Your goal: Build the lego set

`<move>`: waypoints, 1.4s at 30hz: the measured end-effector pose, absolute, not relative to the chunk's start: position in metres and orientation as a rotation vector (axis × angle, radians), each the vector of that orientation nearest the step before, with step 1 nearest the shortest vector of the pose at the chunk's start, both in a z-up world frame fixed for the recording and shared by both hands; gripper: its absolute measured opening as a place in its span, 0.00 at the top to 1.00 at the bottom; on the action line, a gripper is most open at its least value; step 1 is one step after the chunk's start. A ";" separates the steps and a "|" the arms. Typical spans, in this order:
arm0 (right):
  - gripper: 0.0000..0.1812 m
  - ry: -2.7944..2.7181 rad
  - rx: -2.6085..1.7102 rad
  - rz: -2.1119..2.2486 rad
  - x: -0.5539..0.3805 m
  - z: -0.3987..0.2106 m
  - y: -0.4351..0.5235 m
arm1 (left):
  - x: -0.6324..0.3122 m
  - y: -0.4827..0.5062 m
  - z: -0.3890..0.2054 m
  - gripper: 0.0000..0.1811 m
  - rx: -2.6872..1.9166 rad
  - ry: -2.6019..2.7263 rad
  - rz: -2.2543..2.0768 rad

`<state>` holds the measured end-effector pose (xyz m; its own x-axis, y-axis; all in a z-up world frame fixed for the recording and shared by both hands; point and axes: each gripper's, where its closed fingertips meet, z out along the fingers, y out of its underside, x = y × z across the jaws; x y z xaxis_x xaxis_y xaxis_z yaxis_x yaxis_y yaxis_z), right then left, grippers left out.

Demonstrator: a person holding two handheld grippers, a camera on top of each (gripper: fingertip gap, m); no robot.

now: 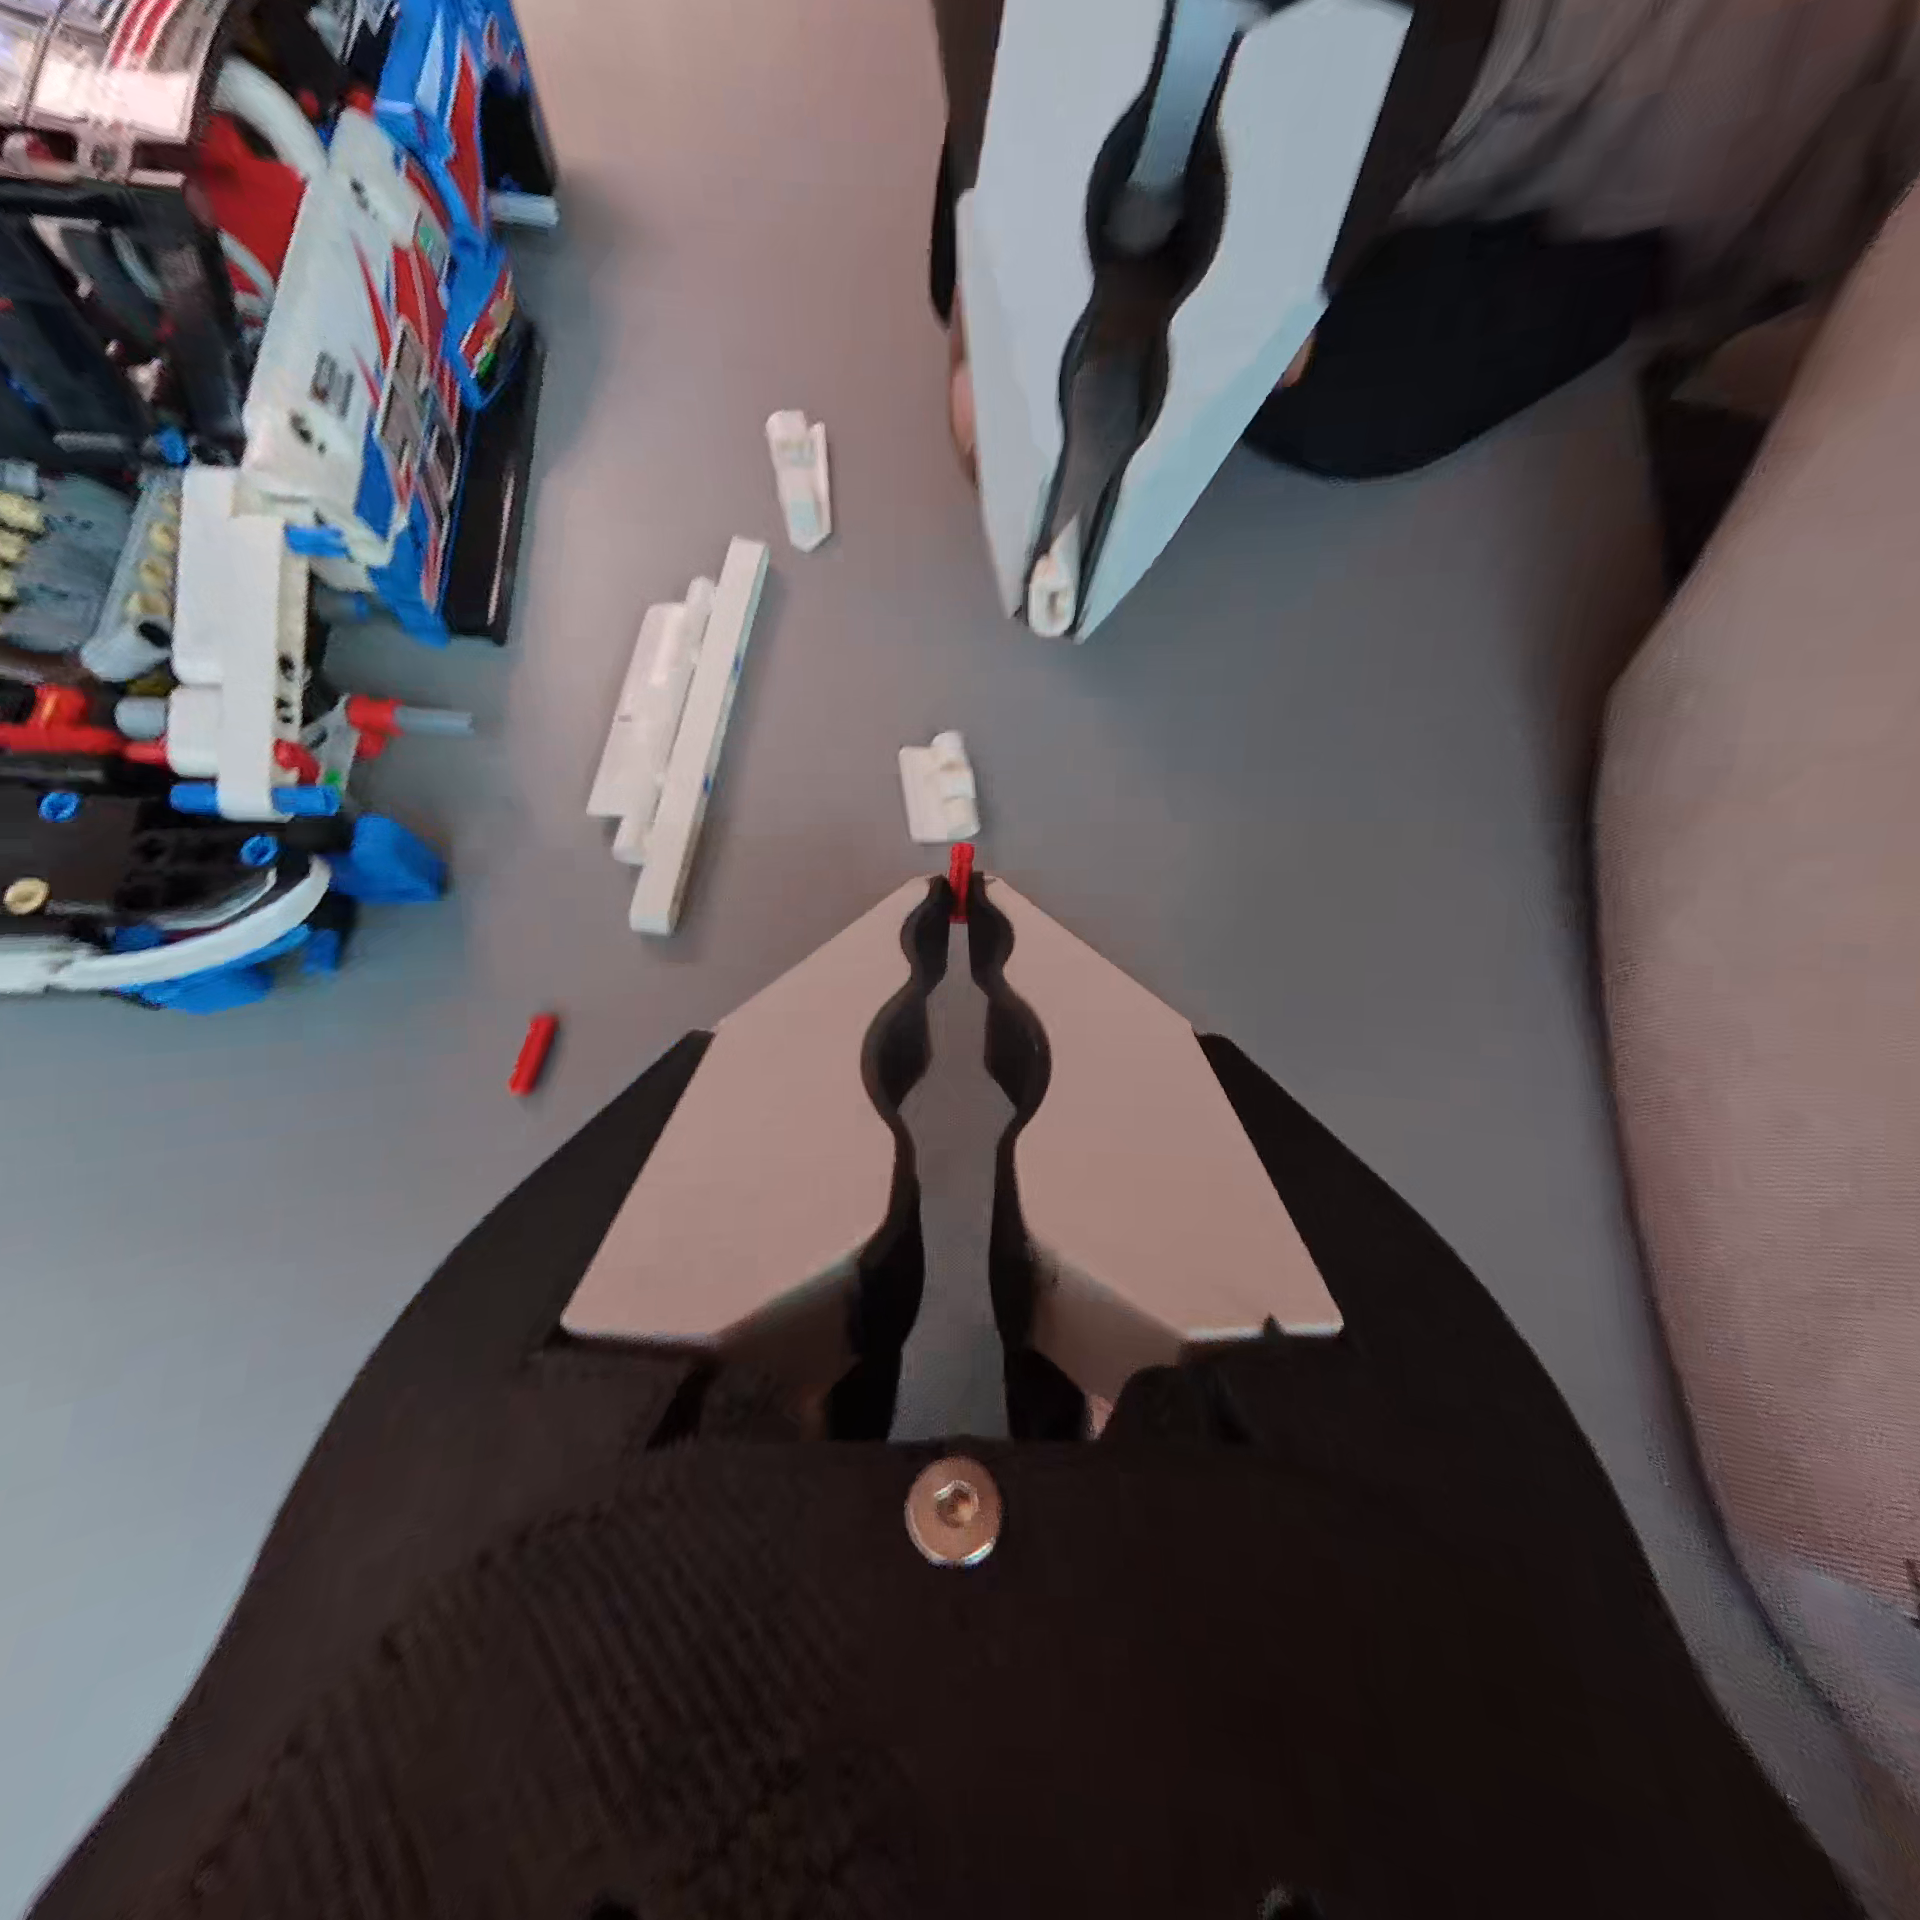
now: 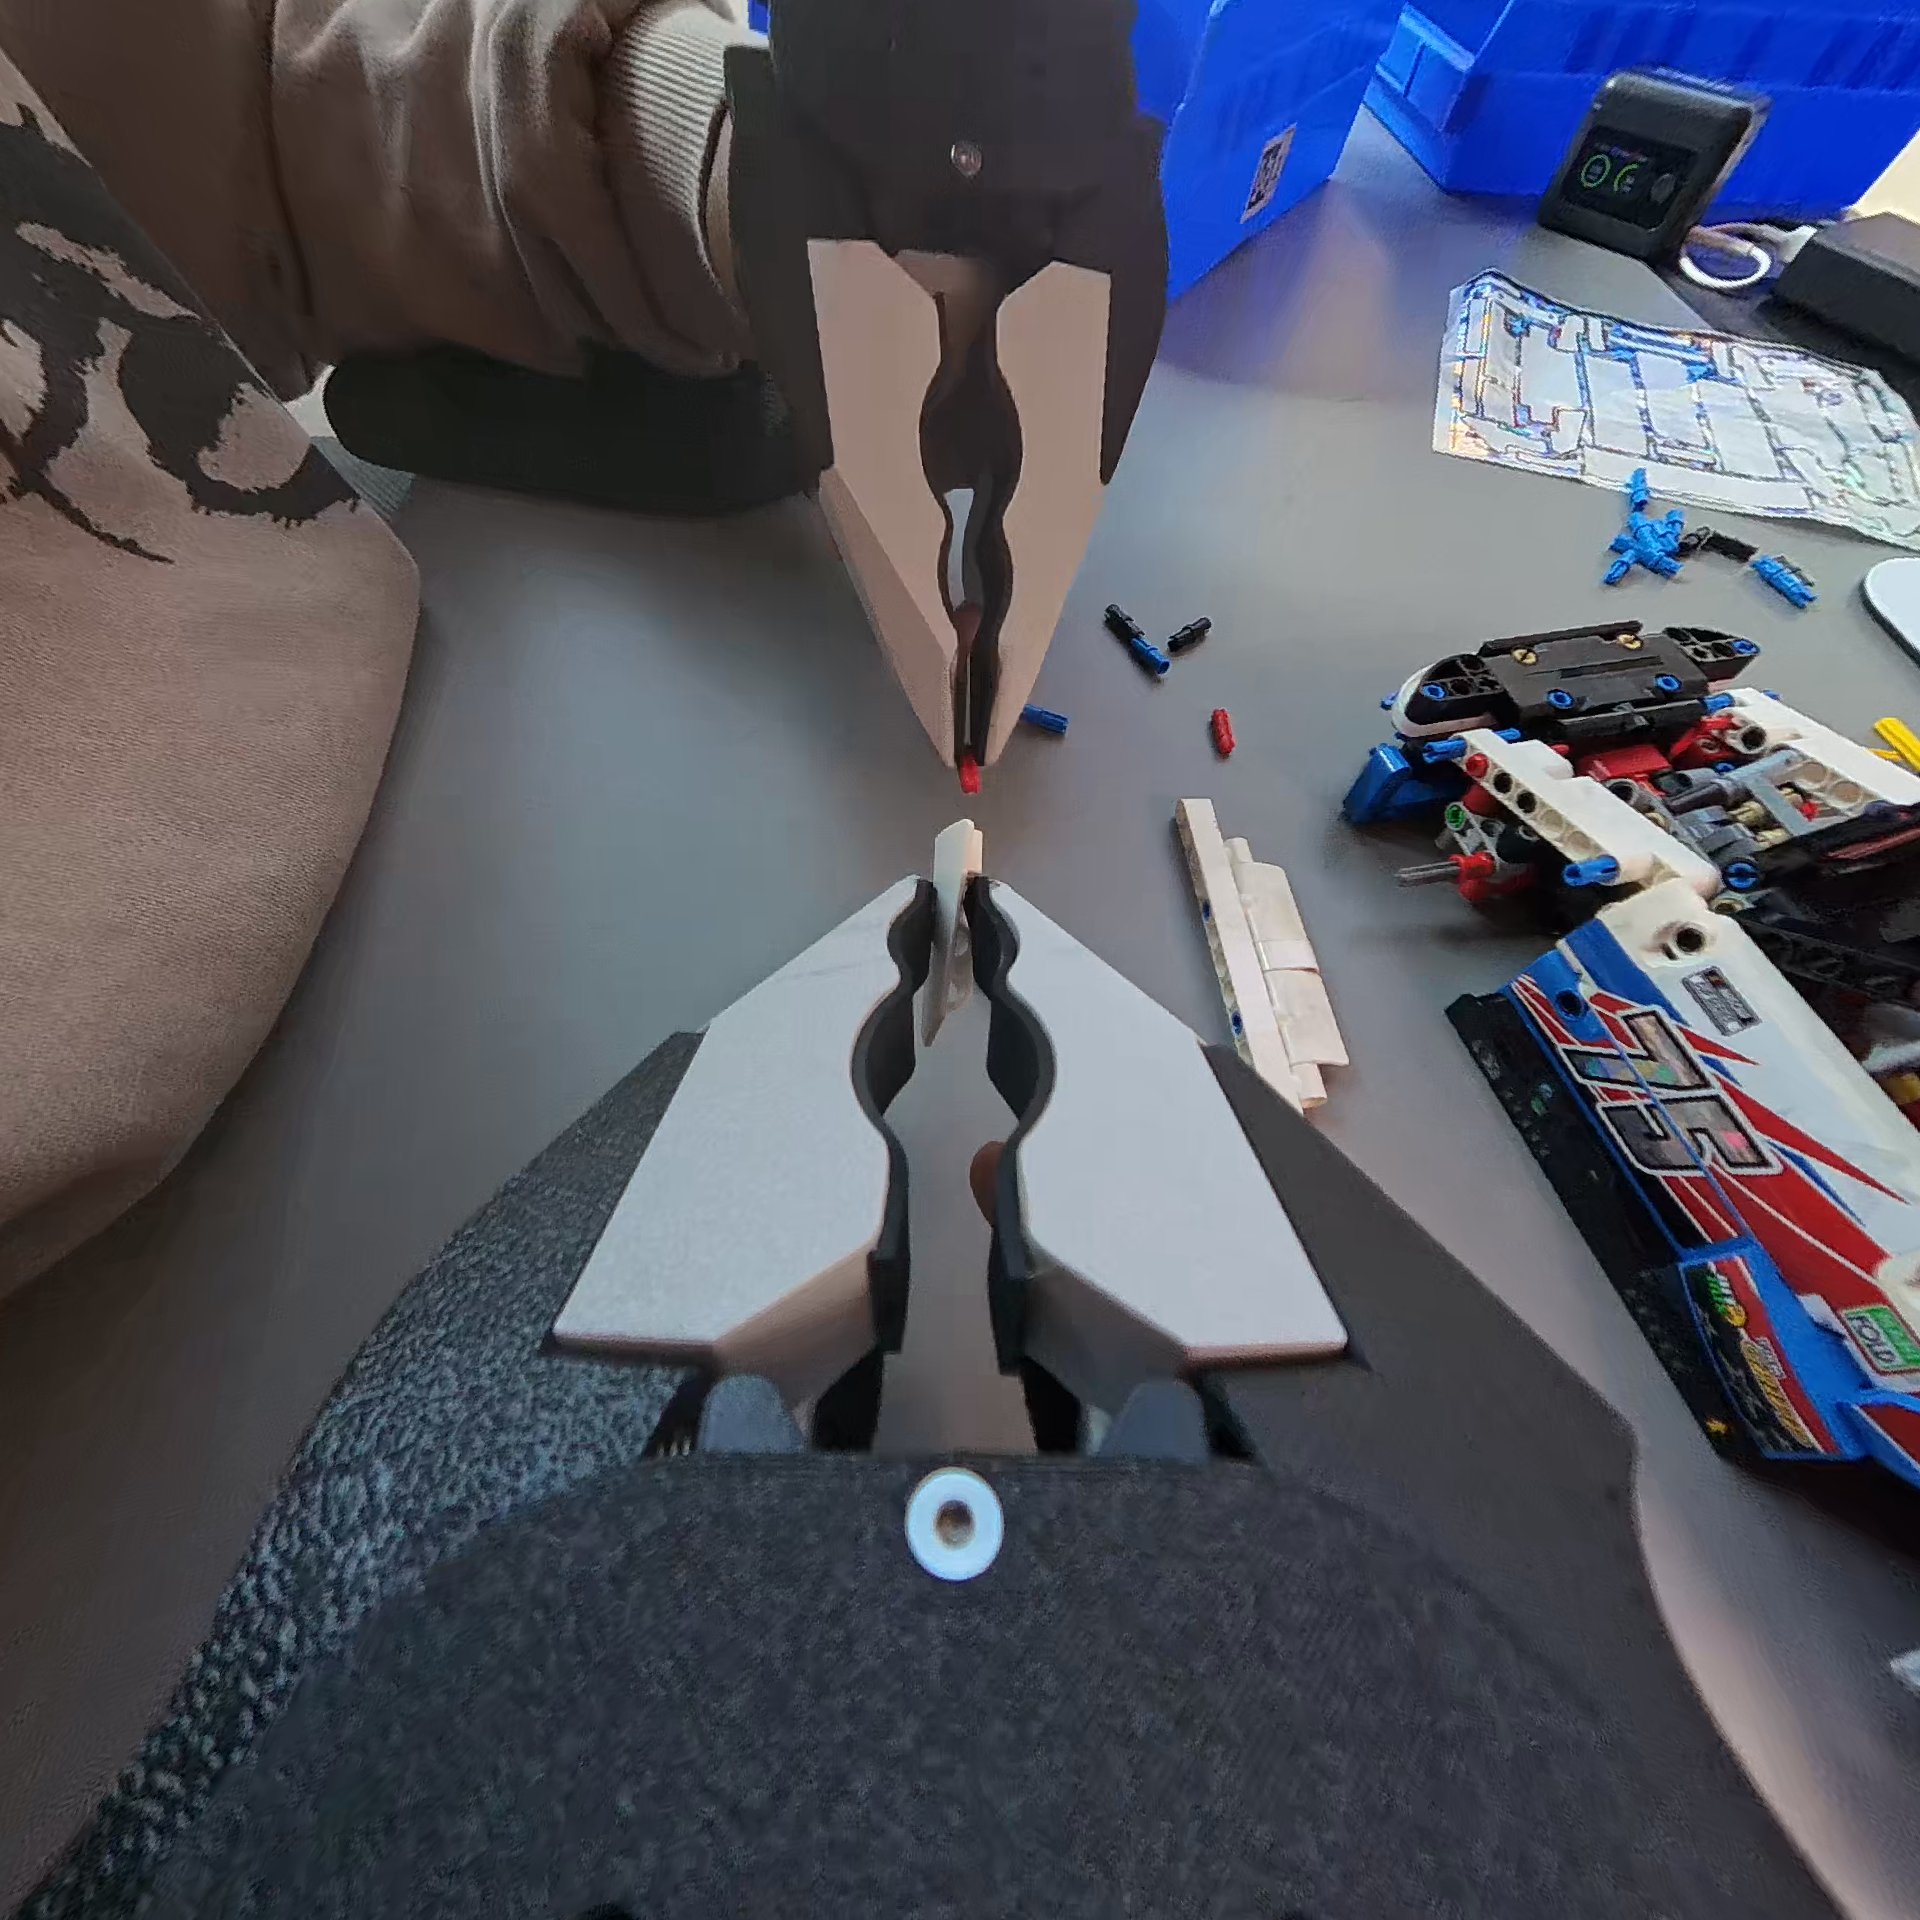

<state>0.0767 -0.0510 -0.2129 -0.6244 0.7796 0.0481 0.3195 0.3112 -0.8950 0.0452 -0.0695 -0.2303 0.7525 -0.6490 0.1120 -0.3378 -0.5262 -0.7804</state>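
Left gripper [image 1: 958,891] pinches a small red pin [image 1: 960,881] at its tips, the pin's long axis in line with the fingers and pointing outward. Right gripper [image 2: 954,883] is closed on a flat white piece [image 2: 954,914], narrow end forward (facing the red pin, a small gap between). Both hover above the smooth grey worktop [image 2: 623,727]. A white beam assembly [image 2: 1257,956] lies flat between the grippers and the partly built car [image 2: 1662,935].
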 end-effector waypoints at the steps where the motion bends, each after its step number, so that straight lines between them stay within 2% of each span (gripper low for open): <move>1: 0.97 -2.114 -0.954 1.268 0.077 -0.213 -0.053 | 0.053 -0.069 -0.224 0.99 -2.136 0.749 -0.528; 6: 0.97 -2.178 -0.906 1.257 0.080 -0.219 -0.064 | 0.078 -0.072 -0.213 0.99 -2.088 0.787 -0.577; 27: 0.98 -2.266 -0.843 1.158 0.081 -0.232 -0.075 | 0.079 -0.078 -0.225 0.99 -2.150 0.746 -0.612; 42: 0.98 -2.267 -0.571 0.742 0.077 -0.248 -0.068 | 0.078 -0.074 -0.243 1.00 -2.370 0.487 -1.076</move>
<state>0.0767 -0.0681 -0.2476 -0.6759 0.5734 0.4629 0.1887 0.7418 -0.6435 0.0785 -0.0736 -0.2428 0.6257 -0.5022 0.5969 -0.1175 -0.8172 -0.5643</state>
